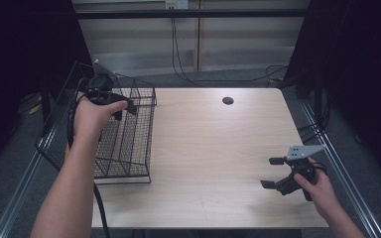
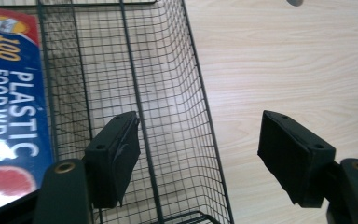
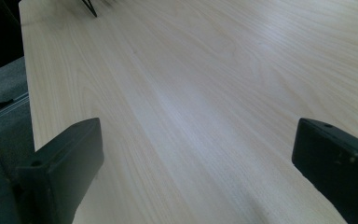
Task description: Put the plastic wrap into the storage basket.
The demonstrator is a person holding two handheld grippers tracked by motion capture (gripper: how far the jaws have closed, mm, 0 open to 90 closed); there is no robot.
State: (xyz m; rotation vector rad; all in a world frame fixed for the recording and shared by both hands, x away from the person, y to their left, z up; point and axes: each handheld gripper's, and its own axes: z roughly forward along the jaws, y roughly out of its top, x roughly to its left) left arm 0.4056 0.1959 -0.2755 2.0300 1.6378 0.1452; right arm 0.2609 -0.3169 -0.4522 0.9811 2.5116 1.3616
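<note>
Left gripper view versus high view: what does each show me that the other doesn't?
Left gripper view alone: a blue plastic food wrap box lying inside the wire basket, its label readable. High view alone: the right claw open over the table's near right corner, and the round cable hole at the far edge. Both: the basket, the wooden table, and the left claw, open with a basket wire between its jaws.

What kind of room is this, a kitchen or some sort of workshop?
Probably a lab or test bench: a bare wooden table on a metal frame, loose cables along the wall behind, and a hand-held claw with its own cable.
</note>
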